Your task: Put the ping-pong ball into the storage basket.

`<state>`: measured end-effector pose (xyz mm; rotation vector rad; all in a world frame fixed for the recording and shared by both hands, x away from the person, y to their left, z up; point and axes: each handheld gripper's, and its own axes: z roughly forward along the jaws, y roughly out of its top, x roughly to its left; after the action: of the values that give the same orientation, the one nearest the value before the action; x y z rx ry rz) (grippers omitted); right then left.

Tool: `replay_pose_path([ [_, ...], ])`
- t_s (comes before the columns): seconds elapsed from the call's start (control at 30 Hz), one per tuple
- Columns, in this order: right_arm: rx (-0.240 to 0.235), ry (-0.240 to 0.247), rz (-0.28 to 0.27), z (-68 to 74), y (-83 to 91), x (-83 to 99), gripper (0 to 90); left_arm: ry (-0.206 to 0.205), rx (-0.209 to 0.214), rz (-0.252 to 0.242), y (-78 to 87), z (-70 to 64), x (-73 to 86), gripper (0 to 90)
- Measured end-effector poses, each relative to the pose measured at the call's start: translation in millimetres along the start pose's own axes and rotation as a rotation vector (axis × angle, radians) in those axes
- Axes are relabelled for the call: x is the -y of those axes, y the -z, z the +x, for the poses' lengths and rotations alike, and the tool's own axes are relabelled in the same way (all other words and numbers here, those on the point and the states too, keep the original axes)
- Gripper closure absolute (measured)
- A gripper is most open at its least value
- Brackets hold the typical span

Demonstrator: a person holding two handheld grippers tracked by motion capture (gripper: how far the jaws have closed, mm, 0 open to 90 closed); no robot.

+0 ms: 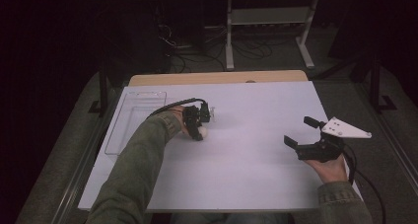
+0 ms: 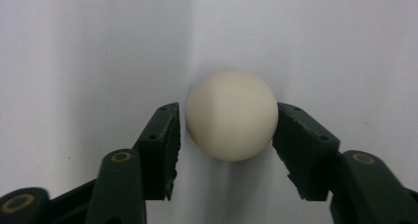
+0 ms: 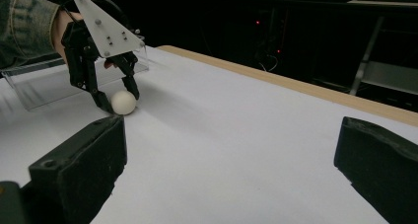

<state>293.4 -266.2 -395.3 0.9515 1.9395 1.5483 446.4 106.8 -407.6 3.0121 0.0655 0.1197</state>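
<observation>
A cream-white ball rests on the white table. My left gripper is open and points down over it, one jaw on each side. The right jaw is at the ball's surface; a thin gap shows at the left jaw. In the high view the ball lies left of centre under the left gripper. The right gripper view shows the ball on the table between the left gripper's fingers. My right gripper is held wide open at the table's right, with nothing between its jaws, and also appears as the right gripper.
A clear plastic tray lies at the table's far left, just behind the left hand, and appears again as the tray. A wooden strip edges the far side. Beyond it are dark floor, cables and a grey stand.
</observation>
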Motion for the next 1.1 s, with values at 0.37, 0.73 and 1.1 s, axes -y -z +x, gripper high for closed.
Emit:
replay_pose_path([
  [0.37, 0.000, 0.001, 0.002, 0.0, 0.1, 0.3, 0.0, -0.003, 0.011, -0.008, 0.6, 0.0, 0.5, 51.2],
  [0.73, 0.001, 0.000, 0.002, 0.0, 0.2, 0.3, 0.0, -0.005, 0.021, -0.006, 4.6, 0.3, 1.2, 51.5],
  [1.1, 0.001, 0.000, -0.001, 0.1, 0.5, 0.1, 0.0, -0.004, 0.024, -0.005, 12.3, -0.1, 3.2, 51.6],
])
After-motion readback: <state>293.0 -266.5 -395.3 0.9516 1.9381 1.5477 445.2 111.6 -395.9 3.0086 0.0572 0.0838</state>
